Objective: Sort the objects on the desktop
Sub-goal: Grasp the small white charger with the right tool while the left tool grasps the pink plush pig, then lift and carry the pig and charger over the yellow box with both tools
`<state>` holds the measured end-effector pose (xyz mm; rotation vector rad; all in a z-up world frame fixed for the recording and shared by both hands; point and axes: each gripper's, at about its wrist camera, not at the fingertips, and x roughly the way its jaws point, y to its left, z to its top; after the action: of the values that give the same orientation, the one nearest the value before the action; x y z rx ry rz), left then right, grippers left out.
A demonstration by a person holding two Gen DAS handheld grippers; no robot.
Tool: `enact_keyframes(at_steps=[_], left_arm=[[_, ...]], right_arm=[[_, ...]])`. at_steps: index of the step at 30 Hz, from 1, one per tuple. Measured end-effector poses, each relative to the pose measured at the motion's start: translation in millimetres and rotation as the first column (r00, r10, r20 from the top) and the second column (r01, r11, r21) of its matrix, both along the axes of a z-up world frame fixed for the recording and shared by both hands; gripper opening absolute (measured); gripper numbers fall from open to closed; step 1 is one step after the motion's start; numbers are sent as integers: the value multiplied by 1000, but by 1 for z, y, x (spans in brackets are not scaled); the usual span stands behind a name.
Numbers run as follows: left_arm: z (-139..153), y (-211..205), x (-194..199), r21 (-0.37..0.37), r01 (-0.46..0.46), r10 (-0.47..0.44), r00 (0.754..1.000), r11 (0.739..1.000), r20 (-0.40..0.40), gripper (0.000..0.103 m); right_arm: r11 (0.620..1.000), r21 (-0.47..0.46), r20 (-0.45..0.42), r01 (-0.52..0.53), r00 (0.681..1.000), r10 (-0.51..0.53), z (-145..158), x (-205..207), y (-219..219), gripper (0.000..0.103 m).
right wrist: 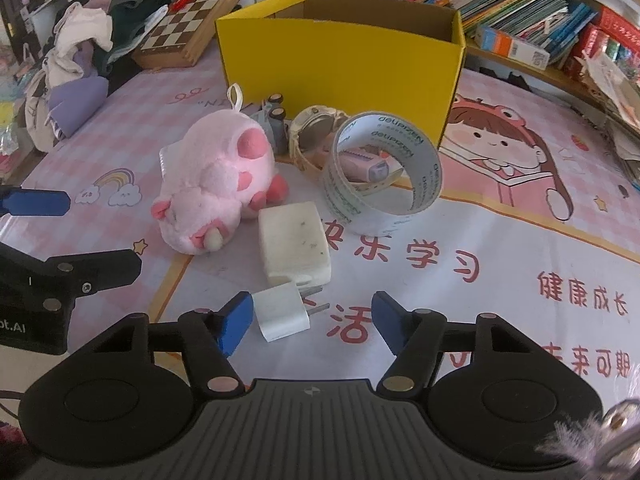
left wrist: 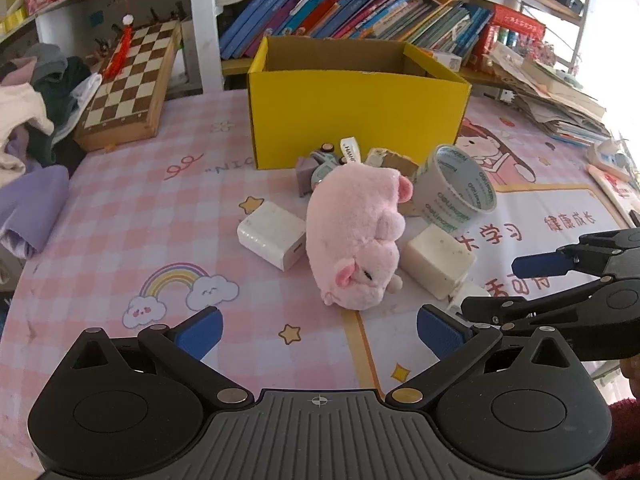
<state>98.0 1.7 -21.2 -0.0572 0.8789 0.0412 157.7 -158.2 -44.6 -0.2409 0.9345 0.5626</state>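
Two handheld grippers are hovering low over a counter [left wrist: 120,208] covered with a pink checked cartoon mat. The left gripper [left wrist: 319,330] is holding its blue-padded jaws wide apart with nothing between them. Straight ahead of those jaws, a pink plush pig [left wrist: 356,236] is lying on its side. Just left of the pig, ahead of the left jaw, a white charger block [left wrist: 272,234] is lying flat. Ahead of the right jaw, an off-white power adapter [left wrist: 436,260] is sitting close against the pig.

The right gripper [right wrist: 312,320] is also keeping its jaws wide apart, gripping nothing. A small white plug adapter [right wrist: 282,312] is lying between them, right beside the left jaw's pad, though whether they touch cannot be told. Directly beyond it, the off-white power adapter [right wrist: 294,244] is lying flat, touching the small plug. Farther ahead and slightly right of the jaws, a grey roll of tape [right wrist: 380,172] is standing on edge, with a small purple gadget [right wrist: 370,164] showing through its ring. Behind the tape, a cream wristwatch [right wrist: 314,132] and a grey item with dark caps [right wrist: 276,120] are crowding together.

Beyond all of this clutter, far ahead of both pairs of jaws, an open yellow cardboard box [left wrist: 356,116] is standing upright. To its far left, a wooden chessboard case [left wrist: 132,84] is resting beside a heap of clothes [left wrist: 32,120]. Behind the box, a shelf of books [left wrist: 352,8] is running along the wall.
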Motion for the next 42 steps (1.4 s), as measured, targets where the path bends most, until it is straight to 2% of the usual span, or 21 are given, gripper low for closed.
enact_keyframes(at_steps=[6, 8, 10, 13, 19, 24, 29, 36, 38, 42], left_arm=[[-4, -4, 6, -4, -8, 8, 1000, 1000, -10, 103], [-4, -6, 9, -3, -8, 8, 1000, 1000, -11, 103], [-4, -8, 12, -2, -9, 9, 1000, 1000, -11, 103], [-5, -10, 17, 1, -10, 10, 1000, 1000, -11, 103], [-6, -17, 29, 15, -5, 5, 1000, 1000, 1, 102], [-8, -23, 45, 31, 8, -8, 1000, 999, 9, 92], [-14, -27, 59, 62, 13, -13, 1000, 998, 5, 75], [-23, -33, 68, 84, 40, -39, 999, 996, -8, 59], [-22, -34, 67, 86, 46, -46, 999, 995, 0, 53], [-16, -32, 62, 62, 43, -45, 999, 997, 23, 46]], right_arm=[[998, -2, -42, -62, 997, 62, -9, 9, 5, 64], [997, -10, -59, -82, 995, 82, -13, 12, 7, 54], [995, -13, -74, -99, 992, 97, -16, 14, 8, 50], [991, -13, -63, -136, 989, 135, -16, 14, 9, 42], [986, -28, -25, -163, 986, 162, -10, 14, 0, 42], [986, -38, -7, -165, 986, 165, -6, 14, -11, 42], [988, -28, -12, -151, 988, 151, -5, 16, -21, 42], [990, -19, -9, -140, 990, 139, -3, 17, -29, 42], [991, -17, -7, -133, 991, 133, -2, 17, -31, 42], [993, -7, -2, -114, 993, 114, 0, 17, -35, 42]])
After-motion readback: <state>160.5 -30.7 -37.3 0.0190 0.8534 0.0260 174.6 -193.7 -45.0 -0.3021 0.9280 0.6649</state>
